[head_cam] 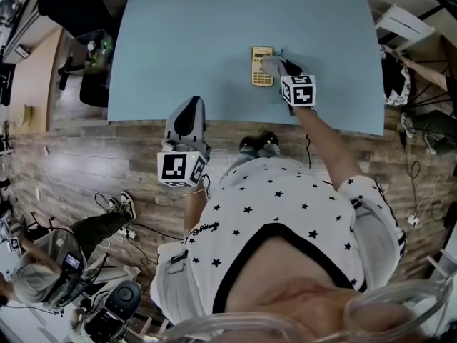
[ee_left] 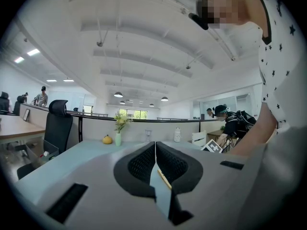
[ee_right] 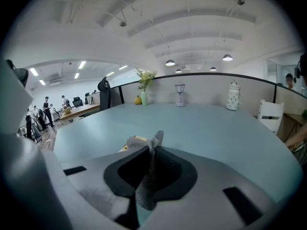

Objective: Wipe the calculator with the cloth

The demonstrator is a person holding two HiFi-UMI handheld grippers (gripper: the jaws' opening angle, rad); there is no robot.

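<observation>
No word, brand or number can be read anywhere. The calculator (head_cam: pixel 262 66) on the tabletop (head_cam: pixel 178 41) shows keys and print too small to make out. Script lettering (head_cam: pixel 204 228) on the person's star-print shirt (head_cam: pixel 300 213) is illegible. The near-left marker cube (head_cam: pixel 180 168) and the far-right marker cube (head_cam: pixel 298 90) carry only black-and-white square patterns.

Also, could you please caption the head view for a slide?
Right gripper holds a grey cloth on the yellow calculator on a blue table; left gripper hovers at its near edge.
</observation>
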